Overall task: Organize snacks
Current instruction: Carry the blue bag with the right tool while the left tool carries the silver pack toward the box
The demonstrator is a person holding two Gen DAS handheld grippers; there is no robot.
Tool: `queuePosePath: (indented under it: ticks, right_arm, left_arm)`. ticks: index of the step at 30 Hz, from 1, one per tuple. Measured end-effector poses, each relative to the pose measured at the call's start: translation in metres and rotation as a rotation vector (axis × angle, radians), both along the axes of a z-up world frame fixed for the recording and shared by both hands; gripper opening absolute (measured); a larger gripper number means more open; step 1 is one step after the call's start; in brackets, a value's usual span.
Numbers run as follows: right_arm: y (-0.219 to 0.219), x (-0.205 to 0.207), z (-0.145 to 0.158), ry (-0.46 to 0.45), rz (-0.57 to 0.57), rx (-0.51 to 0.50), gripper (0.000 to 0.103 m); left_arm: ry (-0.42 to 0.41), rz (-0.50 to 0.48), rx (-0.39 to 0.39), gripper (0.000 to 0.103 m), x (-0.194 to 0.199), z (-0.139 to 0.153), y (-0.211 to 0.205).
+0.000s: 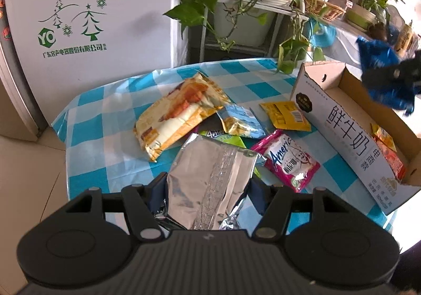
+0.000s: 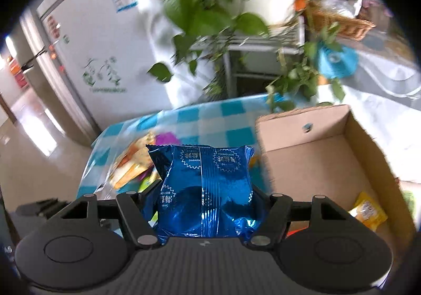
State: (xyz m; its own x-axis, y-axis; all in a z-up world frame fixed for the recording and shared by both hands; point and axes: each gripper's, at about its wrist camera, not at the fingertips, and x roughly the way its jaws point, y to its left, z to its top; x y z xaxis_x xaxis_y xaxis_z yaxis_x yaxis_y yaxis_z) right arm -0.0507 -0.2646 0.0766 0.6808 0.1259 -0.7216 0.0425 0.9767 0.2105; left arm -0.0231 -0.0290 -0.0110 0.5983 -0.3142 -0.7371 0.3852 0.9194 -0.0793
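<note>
My left gripper [image 1: 208,189] is shut on a silver foil packet [image 1: 210,176], held above the blue-and-white checked table [image 1: 105,100]. Beyond it lie a big yellow-orange snack bag [image 1: 179,116], a small blue-yellow packet [image 1: 240,123], a yellow packet [image 1: 285,116], a pink packet [image 1: 289,160] and a partly covered green one [image 1: 226,138]. A cardboard box [image 1: 350,137] at the right holds orange and yellow packets [image 1: 386,147]. My right gripper [image 2: 206,189] is shut on a blue foil packet [image 2: 208,189], raised left of the open box [image 2: 315,158]. That blue packet [image 1: 381,71] shows above the box in the left wrist view.
A white fridge [image 1: 79,18] stands behind the table's left side. Trailing plants [image 1: 236,0] on a metal rack hang over the far edge, beside a wicker basket [image 1: 321,6]. Tiled floor [image 1: 26,163] lies left of the table. A yellow packet [image 2: 368,210] lies in the box.
</note>
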Motion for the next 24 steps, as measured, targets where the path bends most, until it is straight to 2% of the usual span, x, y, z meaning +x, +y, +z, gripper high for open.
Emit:
queuePosePath:
  ticks: [6, 12, 18, 24]
  right_arm:
    - [-0.036, -0.006, 0.004, -0.02, -0.088, 0.009, 0.074]
    - [-0.058, -0.006, -0.001, -0.001, -0.152, 0.027, 0.074]
    - [-0.071, -0.012, -0.002, 0.005, -0.19, 0.04, 0.074]
    - [-0.095, -0.013, -0.002, 0.003, -0.252, 0.068, 0.074]
  left_arm:
    - [-0.002, 0.002, -0.016, 0.063, 0.0, 0.004, -0.002]
    - [-0.002, -0.025, -0.036, 0.063, -0.001, 0.013, -0.014]
    - [-0.015, -0.064, -0.064, 0.063, 0.0, 0.025, -0.039]
    - [-0.033, -0.088, -0.128, 0.063, 0.004, 0.043, -0.073]
